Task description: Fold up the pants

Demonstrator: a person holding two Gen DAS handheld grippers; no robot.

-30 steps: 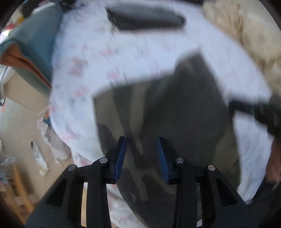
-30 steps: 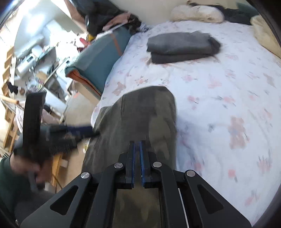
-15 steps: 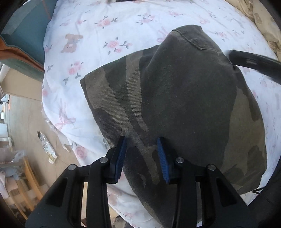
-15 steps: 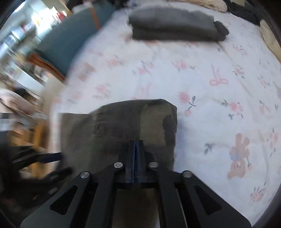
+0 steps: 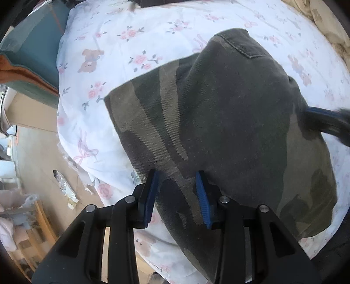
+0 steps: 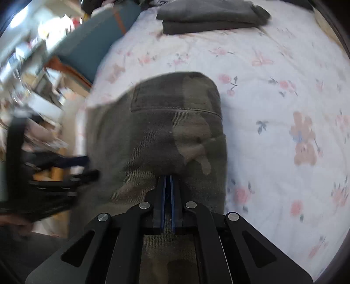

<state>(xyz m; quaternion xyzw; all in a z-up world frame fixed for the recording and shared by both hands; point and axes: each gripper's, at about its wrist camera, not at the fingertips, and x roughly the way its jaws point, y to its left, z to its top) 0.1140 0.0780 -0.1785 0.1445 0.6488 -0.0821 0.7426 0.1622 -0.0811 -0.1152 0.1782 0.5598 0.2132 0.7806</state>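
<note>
We find the left wrist view looking straight down, close over the camouflage pants [image 5: 218, 131] on the bed [image 5: 109, 54]. The right wrist view slants forward across both; each view catches the other tool.

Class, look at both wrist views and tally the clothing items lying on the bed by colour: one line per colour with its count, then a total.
Camouflage green: 1, the camouflage pants, folded, at the near edge of the bed.
Dark grey: 2, the dark grey folded garments, stacked at the far side.
Total: 3
</note>
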